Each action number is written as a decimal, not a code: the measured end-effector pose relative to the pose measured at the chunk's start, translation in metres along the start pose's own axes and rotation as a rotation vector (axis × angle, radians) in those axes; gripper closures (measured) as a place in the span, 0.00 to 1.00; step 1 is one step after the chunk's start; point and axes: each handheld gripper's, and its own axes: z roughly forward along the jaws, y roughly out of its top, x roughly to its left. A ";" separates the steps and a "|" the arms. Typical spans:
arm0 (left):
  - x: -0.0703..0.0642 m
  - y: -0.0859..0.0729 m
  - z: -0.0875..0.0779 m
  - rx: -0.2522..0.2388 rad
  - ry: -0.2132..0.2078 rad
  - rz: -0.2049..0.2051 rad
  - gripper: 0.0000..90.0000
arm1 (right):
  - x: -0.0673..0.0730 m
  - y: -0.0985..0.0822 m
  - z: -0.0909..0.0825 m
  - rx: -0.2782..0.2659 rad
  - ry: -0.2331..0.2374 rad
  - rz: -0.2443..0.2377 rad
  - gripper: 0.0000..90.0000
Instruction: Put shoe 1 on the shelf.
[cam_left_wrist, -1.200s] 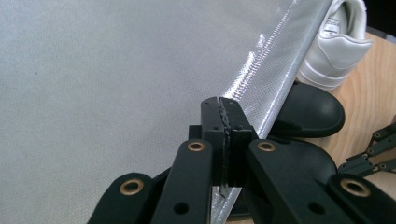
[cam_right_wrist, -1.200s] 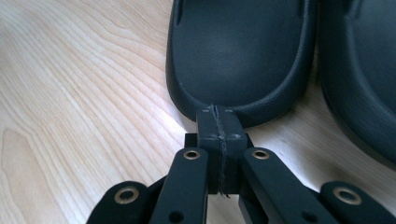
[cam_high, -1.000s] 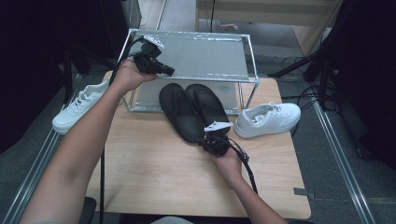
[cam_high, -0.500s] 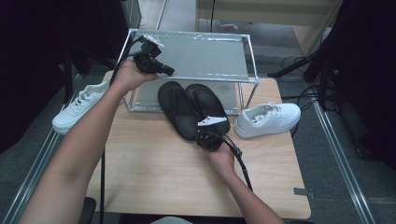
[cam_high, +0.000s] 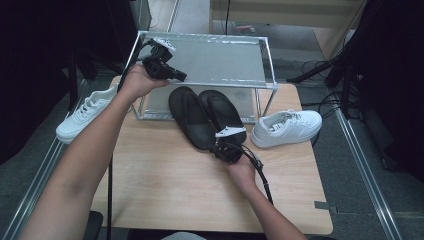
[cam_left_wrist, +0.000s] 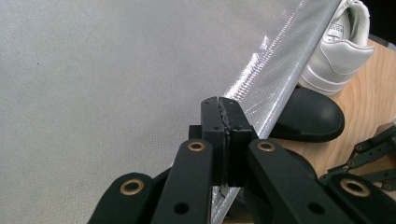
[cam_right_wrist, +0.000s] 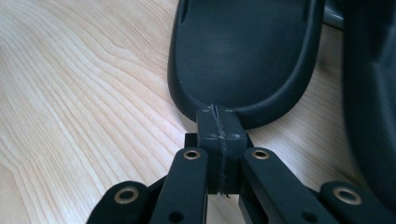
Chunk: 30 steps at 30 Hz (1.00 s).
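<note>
On the desk (cam_high: 165, 185), two black slippers (cam_high: 207, 117) lie side by side, the right gripper (cam_high: 225, 147) clenched at one's heel, the left gripper (cam_high: 172, 75) clenched above the shelf (cam_high: 215, 60).

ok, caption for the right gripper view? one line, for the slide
Right gripper, jaws shut, tips at the heel rim of a black slipper lying on the wooden table.
</note>
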 end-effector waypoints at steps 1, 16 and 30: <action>0.000 0.000 0.000 0.001 -0.001 -0.002 1.00 | 0.001 0.001 0.002 0.000 0.002 -0.006 1.00; 0.002 -0.001 0.000 -0.010 -0.014 -0.011 1.00 | 0.010 0.033 0.032 -0.024 0.010 -0.018 1.00; 0.001 -0.001 0.000 -0.008 -0.008 -0.006 1.00 | 0.015 0.067 0.062 -0.065 0.014 0.055 1.00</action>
